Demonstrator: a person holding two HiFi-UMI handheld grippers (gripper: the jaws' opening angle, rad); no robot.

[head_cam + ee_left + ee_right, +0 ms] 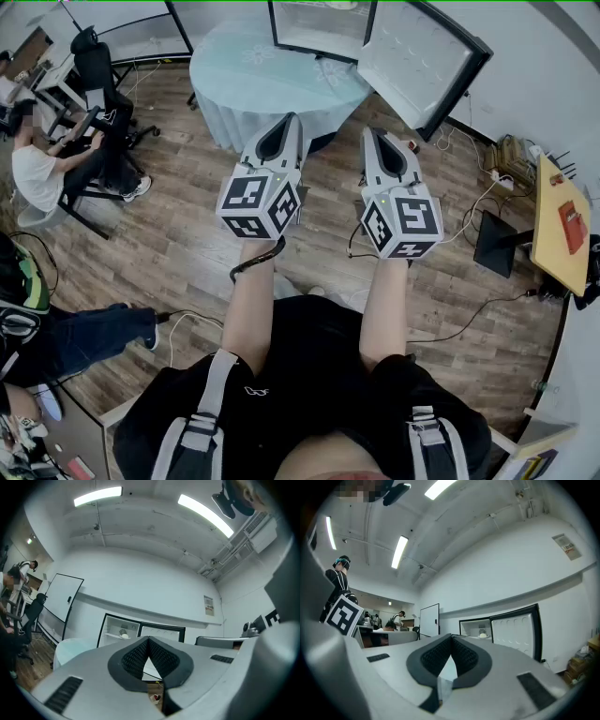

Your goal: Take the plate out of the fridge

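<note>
Underfoot, wood floor (178, 244) fills most of the head view; you stand on it with both arms held out ahead.

- Table (267, 80): round, pale blue cloth, straight in front of you, beyond both grippers.
- Fridge (319, 23): behind the table, against the wall, standing open. Door (417, 61) swung out to your right, white inner face showing.
- Person (37, 169): seated at the far left, well apart from you.
- Left gripper (289, 120): held level, pointing toward the table and fridge. Its own view shows the jaws brought together, tips meeting, with nothing between them.
- Right gripper (372, 133): just beside the left one, pointing the same way. Jaws likewise pressed tip to tip, holding nothing.
- Plate (124, 635): from the left gripper view you can make out a small pale item on a shelf (115, 636) inside the fridge, with something darker behind it. It is too small to be sure of its shape. The right gripper view shows the same pale spot in the open compartment. It sits well apart from both grippers, with the table between.
</note>
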